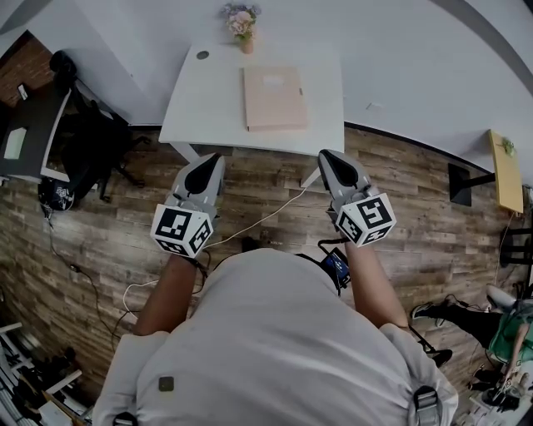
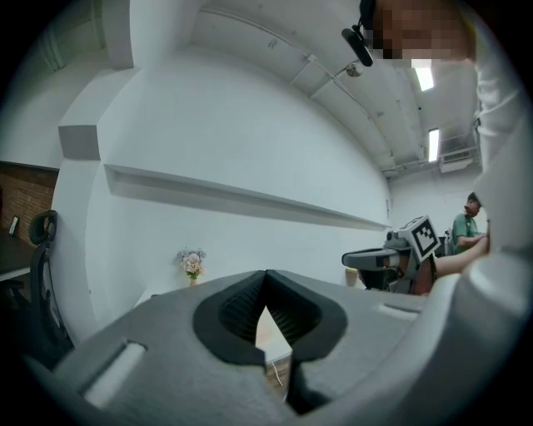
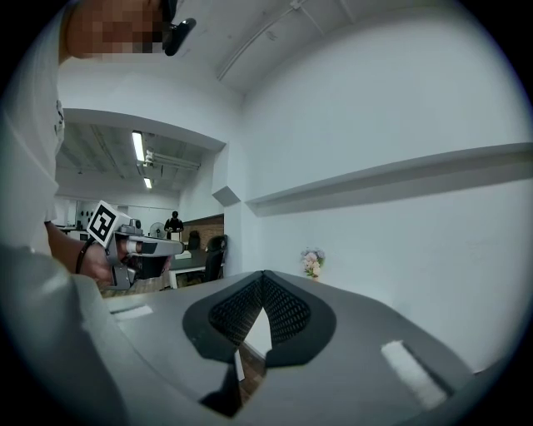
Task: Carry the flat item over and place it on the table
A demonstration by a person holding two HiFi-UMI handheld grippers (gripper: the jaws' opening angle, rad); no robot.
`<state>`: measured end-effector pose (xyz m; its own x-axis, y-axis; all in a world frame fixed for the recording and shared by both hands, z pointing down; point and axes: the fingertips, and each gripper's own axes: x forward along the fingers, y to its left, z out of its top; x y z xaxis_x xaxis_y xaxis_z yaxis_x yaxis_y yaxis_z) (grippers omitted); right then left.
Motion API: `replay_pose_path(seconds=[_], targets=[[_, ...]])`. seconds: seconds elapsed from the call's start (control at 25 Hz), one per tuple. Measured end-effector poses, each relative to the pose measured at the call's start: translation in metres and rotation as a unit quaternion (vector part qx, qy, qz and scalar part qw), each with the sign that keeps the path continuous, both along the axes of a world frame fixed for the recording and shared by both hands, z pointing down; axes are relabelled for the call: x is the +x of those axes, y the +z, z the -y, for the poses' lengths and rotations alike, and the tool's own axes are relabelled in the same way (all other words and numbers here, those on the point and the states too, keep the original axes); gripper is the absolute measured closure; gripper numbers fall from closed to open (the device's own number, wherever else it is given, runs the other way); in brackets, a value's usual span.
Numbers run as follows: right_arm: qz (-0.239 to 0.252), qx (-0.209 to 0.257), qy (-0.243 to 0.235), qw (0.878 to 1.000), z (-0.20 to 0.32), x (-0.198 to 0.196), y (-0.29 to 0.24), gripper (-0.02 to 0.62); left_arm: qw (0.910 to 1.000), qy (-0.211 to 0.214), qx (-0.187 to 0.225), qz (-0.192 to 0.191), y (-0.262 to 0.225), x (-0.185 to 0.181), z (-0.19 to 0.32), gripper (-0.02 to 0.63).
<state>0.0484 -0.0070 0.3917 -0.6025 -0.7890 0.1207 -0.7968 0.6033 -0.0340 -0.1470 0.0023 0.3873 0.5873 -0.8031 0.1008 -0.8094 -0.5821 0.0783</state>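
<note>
A flat pale-pink board [image 1: 272, 97] lies on the white table [image 1: 193, 100] ahead of me, with nothing touching it. My left gripper [image 1: 215, 158] hovers over the wooden floor just short of the table's near edge, jaws closed tip to tip and empty. My right gripper [image 1: 327, 156] is level with it on the right, also shut and empty. In the left gripper view the jaws [image 2: 266, 274] meet at a point, and the right gripper [image 2: 391, 258] shows beside them. The right gripper view shows closed jaws [image 3: 263, 276] and the left gripper [image 3: 137, 245].
A small vase of flowers [image 1: 242, 25] and a round dark spot [image 1: 202, 55] are at the table's back edge. A black office chair [image 1: 96, 146] and dark desk [image 1: 29, 129] stand left. A white cable [image 1: 258, 220] crosses the floor. A person [image 1: 512, 333] sits at far right.
</note>
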Motion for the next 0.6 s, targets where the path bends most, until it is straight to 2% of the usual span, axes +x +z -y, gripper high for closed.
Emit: replay_pose_path(seconds=[0.6], targets=[[-0.008,-0.011,-0.040,0.999,-0.079,0.100,0.013,0.586,0.9996,-0.029,-0.007,-0.004,0.013,0.107,-0.079,0.606]])
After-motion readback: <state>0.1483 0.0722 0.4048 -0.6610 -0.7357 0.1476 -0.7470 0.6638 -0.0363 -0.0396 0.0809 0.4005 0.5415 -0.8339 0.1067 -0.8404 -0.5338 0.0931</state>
